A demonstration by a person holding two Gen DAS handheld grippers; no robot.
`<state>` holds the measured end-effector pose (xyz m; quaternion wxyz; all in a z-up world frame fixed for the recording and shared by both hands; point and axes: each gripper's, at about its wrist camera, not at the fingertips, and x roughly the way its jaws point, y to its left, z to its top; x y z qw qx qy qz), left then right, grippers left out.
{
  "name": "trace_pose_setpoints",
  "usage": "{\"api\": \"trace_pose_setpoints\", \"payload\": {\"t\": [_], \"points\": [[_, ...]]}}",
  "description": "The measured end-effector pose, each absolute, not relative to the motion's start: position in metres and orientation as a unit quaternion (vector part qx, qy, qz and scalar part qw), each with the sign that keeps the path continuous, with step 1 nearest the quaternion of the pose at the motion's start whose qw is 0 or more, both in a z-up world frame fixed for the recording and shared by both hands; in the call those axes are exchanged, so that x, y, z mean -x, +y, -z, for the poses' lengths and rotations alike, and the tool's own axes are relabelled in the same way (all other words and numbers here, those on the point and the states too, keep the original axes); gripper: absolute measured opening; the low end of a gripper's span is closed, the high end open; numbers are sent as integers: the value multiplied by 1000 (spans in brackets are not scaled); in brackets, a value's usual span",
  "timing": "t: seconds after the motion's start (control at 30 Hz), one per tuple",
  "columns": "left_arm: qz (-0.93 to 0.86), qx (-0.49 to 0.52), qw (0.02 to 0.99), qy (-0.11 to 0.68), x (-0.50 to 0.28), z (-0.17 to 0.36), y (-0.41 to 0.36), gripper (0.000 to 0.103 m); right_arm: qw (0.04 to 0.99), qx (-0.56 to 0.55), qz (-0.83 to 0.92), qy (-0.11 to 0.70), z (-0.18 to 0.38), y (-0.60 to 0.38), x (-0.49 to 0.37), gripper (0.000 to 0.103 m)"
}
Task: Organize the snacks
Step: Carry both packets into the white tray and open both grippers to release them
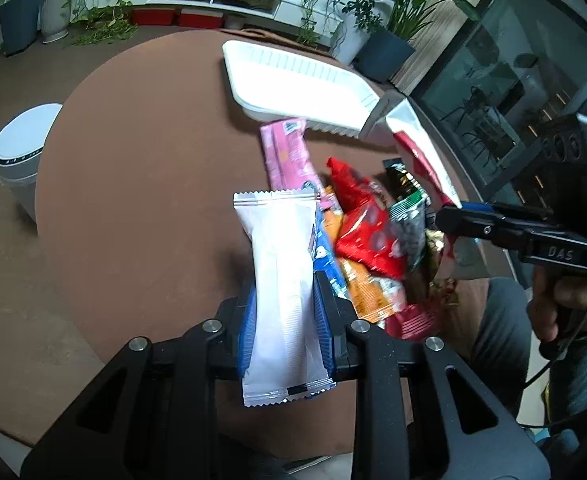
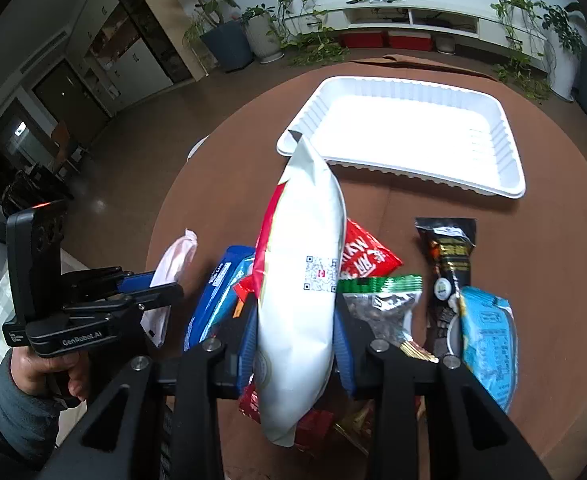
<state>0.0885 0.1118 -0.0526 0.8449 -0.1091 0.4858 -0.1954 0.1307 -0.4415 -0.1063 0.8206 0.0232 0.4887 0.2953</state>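
Both packets are clamped and clear of the pile: the left hand-held gripper (image 1: pixel 285 312) pinches a slim white packet (image 1: pixel 279 280), the right hand-held gripper (image 2: pixel 295 336) a white-and-red bag (image 2: pixel 305 256), long axes pointing ahead toward the empty white tray (image 2: pixel 509 172) across the tabletop (image 1: pixel 141 160).

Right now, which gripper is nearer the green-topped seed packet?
Right. The right gripper, holding the big white bag, sits beside the seed packet; the left gripper is beyond the blue packet.
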Motion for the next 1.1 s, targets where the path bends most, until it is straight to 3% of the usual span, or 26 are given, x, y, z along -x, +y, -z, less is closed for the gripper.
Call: {"api": "trace_pose_setpoints", "payload": {"t": [0.37,0.67,0.9,1.1], "points": [[200,113,860,455,-134,14,111,24,844,-94,-253,463,87,-513,-153,37],[185,85,883,424,-212,-32,110,24,882,-136,-141,428,68,-591,-229,37],[193,53,883,424,-283,-44,82,24,886,-107,-174,417,65,-551,-289,37],[202,28,863,461,-324,-16,43,24,869,-87,-204,442,90,-512,-321,37]]}}
